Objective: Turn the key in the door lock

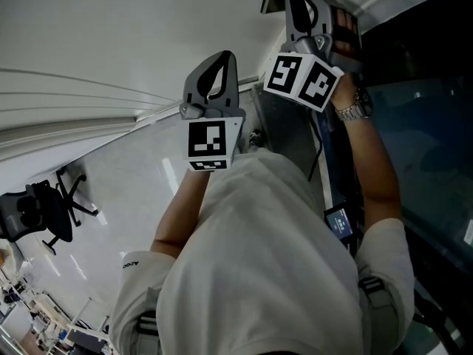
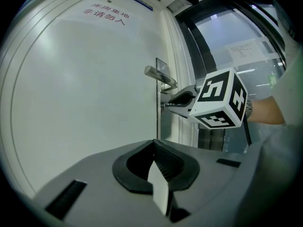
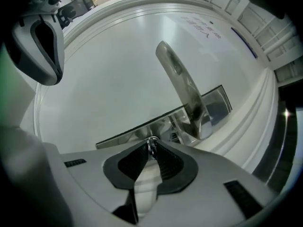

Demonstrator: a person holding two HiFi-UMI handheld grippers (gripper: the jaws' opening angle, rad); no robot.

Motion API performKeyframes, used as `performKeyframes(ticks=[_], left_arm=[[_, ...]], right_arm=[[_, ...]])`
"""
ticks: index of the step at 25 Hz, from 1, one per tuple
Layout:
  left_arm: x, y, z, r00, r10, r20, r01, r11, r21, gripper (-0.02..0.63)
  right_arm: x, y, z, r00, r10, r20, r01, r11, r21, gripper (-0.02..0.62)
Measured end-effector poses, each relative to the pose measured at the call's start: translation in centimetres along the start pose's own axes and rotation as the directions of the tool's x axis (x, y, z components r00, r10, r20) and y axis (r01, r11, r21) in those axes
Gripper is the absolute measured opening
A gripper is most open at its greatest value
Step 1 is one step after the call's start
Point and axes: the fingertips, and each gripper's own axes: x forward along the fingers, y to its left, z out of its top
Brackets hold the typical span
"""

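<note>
A small metal key sticks out of the lock in the steel plate on the white door, just below the lever handle. My right gripper is shut on the key, its ribbed pads pinching the key's head. The left gripper view shows the same grip side-on: the right gripper points level at the door edge under the handle. My left gripper hangs back from the door, shut with nothing between its pads. The head view shows both grippers raised, left and right.
A dark glass panel with a posted paper stands right of the door frame. Red print runs across the door's upper part. An office chair stands on the pale floor behind the person.
</note>
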Motion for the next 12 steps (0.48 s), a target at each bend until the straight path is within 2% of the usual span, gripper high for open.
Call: performKeyframes(ticks=[8, 10, 12], left_arm=[[0.21, -0.07, 0.05, 1.0, 0.0, 0.0, 0.0, 1.0, -0.002, 0.009], [0.27, -0.15, 0.02, 1.0, 0.0, -0.001, 0.0, 1.0, -0.002, 0.009], [0.35, -0.25, -0.01, 1.0, -0.002, -0.001, 0.002, 1.0, 0.001, 0.009]], right_arm=[[0.1, -0.18, -0.05, 1.0, 0.0, -0.015, 0.002, 0.994, 0.109, 0.018], [0.13, -0.26, -0.16, 1.0, 0.001, -0.024, 0.003, 0.984, 0.177, 0.017], [0.19, -0.38, -0.18, 1.0, 0.015, -0.02, -0.009, 0.96, 0.279, 0.015]])
